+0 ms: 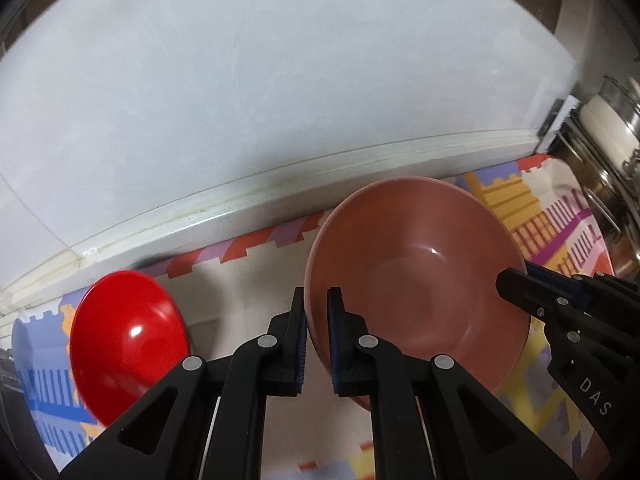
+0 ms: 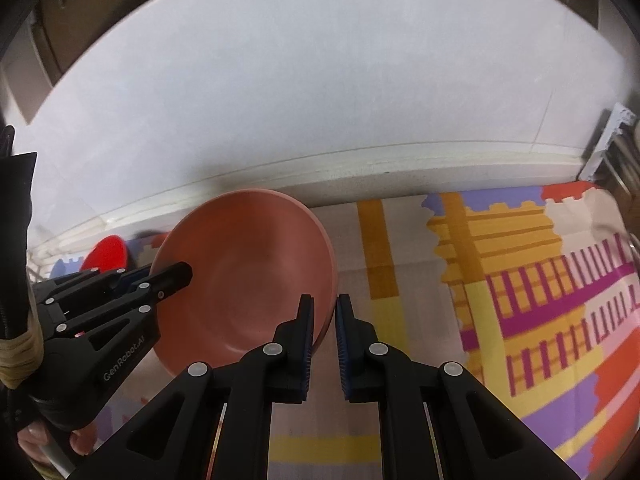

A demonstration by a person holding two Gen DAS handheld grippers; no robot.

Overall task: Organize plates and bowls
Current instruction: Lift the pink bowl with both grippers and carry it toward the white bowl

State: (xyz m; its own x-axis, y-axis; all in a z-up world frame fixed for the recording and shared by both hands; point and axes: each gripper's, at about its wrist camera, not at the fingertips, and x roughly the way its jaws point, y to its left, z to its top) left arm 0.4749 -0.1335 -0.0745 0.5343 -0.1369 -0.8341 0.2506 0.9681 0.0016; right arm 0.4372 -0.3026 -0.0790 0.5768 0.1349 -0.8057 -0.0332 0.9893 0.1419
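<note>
Pink bowl [image 1: 416,276] rim clamped in both jaws at opposite edges, red bowl [image 1: 128,336] apart, left.

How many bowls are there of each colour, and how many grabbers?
Pink bowl: 1
Red bowl: 1
Grabbers: 2, the left gripper and the right gripper, each clamped on the pink bowl's rim
Total: 4 things
</note>
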